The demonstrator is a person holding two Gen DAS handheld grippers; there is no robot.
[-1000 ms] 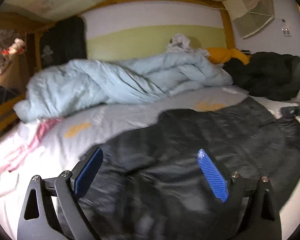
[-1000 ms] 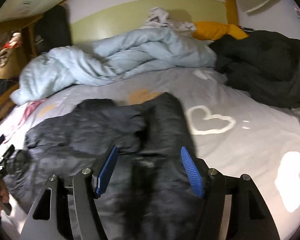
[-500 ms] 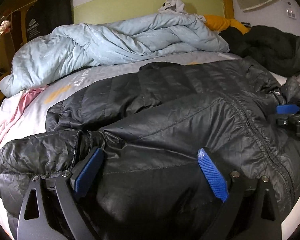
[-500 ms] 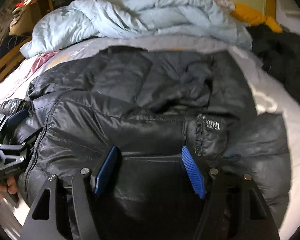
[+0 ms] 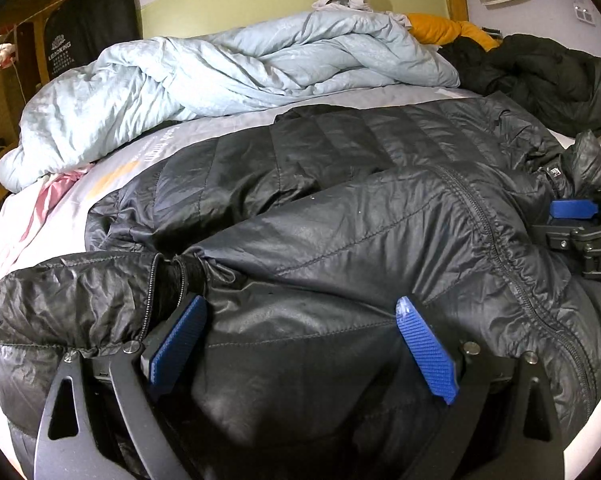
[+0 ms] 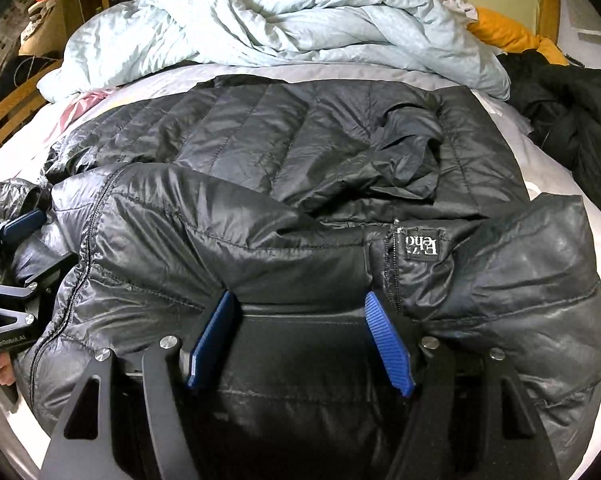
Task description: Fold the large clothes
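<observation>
Since a moment ago I've brought both grippers down low over the black puffer jacket (image 5: 340, 216), which now fills each view.

My left gripper (image 5: 300, 340) and right gripper (image 6: 300, 340) both hang with blue pads spread apart above the fabric, gripping nothing. The jacket lies flat across the grey bedsheet (image 5: 148, 152), zipper (image 5: 496, 240) up, its label (image 6: 420, 245) near my right gripper; a rumpled light-blue duvet (image 5: 220, 64) sits behind.

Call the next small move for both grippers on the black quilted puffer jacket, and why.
Probably close both: the left gripper and right gripper sit open, low against the near edge of the black quilted puffer jacket, fabric bulging between the blue pads. Nothing is gripped.
</observation>
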